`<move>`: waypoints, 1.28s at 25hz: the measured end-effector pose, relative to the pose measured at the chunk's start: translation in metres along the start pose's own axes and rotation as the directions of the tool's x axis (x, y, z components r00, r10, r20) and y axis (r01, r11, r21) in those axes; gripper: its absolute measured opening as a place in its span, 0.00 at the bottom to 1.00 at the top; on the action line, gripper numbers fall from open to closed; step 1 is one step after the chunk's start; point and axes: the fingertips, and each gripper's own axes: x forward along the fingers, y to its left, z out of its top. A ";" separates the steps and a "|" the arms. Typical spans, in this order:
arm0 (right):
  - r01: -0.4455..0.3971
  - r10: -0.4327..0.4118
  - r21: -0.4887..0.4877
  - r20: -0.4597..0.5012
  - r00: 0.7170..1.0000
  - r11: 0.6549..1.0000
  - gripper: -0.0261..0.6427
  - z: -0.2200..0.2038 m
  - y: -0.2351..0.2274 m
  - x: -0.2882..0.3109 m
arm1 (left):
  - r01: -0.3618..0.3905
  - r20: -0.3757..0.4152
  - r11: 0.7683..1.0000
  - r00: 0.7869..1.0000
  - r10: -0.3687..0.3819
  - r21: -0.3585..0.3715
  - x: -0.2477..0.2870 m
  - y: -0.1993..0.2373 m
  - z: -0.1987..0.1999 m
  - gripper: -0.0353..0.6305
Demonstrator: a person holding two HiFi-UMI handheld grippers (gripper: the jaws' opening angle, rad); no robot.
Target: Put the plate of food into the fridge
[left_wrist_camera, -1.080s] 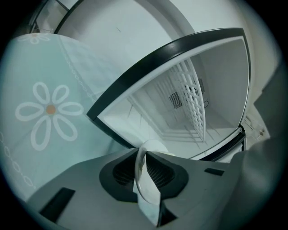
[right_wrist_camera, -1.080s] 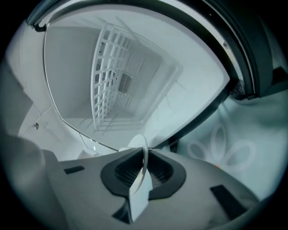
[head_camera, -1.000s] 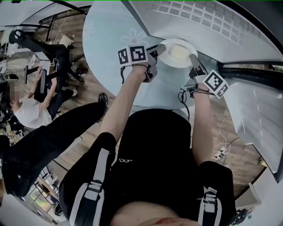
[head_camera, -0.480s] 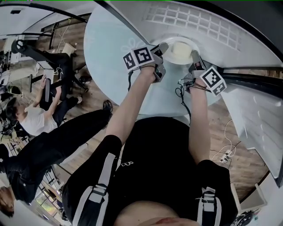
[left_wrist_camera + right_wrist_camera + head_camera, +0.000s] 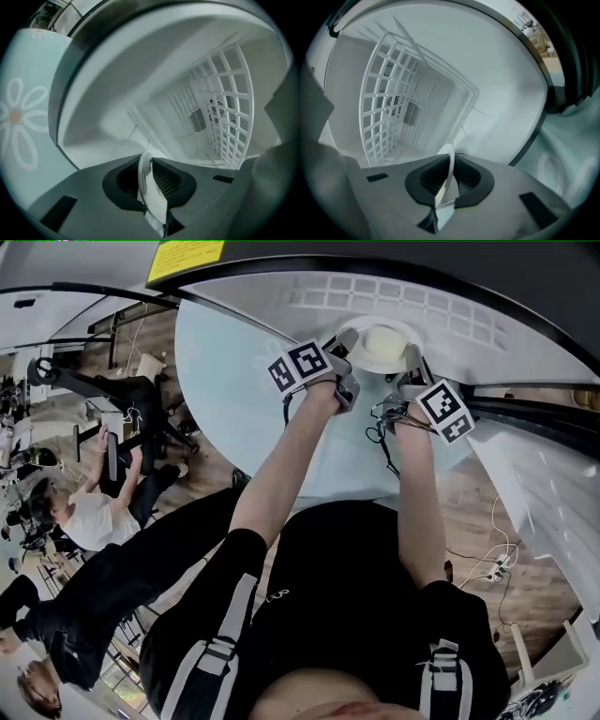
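Note:
A white plate (image 5: 380, 345) with pale food on it hangs at the mouth of the open fridge (image 5: 487, 306). My left gripper (image 5: 345, 341) is shut on the plate's left rim, and my right gripper (image 5: 411, 360) is shut on its right rim. In the left gripper view the rim (image 5: 146, 174) stands edge-on between the dark pads of the left gripper (image 5: 152, 190). The right gripper view shows the same: the rim (image 5: 450, 161) is pinched in the right gripper (image 5: 444, 183). Both gripper views look into the white fridge cavity.
A white wire shelf (image 5: 234, 112) (image 5: 382, 93) runs along one side of the cavity, with a fan vent (image 5: 206, 115) on the back wall. The pale blue flowered fridge door (image 5: 230, 362) stands open at left. A seated person (image 5: 89, 521) and floor cables (image 5: 492, 563) lie behind.
Both grippers have carried the plate forward, from over the blue door toward the fridge opening. The grip on both rims is unchanged.

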 end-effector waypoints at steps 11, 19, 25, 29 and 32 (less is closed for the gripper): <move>0.036 -0.035 -0.045 0.026 0.999 0.998 0.08 0.019 -0.009 0.014 | -0.021 -0.062 0.997 0.998 0.026 0.077 0.024 0.000 -0.001 0.15; 0.062 -0.061 -0.108 0.009 0.998 0.992 0.16 0.014 -0.001 0.021 | -0.113 -0.063 0.977 0.990 0.126 0.179 0.013 0.007 -0.001 0.26; 0.081 -0.080 -0.112 0.018 0.997 0.990 0.14 0.014 0.000 0.024 | -0.169 -0.002 0.963 0.985 0.173 0.209 -0.011 0.014 0.019 0.35; 0.148 -0.146 -0.183 0.027 0.989 0.972 0.19 0.017 -0.011 0.016 | -0.127 0.001 0.976 0.992 0.129 0.179 -0.028 0.012 0.008 0.33; 0.212 -0.196 -0.267 0.087 0.977 0.940 0.23 0.032 -0.016 0.010 | -0.087 0.010 0.985 0.996 0.086 0.147 -0.039 0.008 0.000 0.27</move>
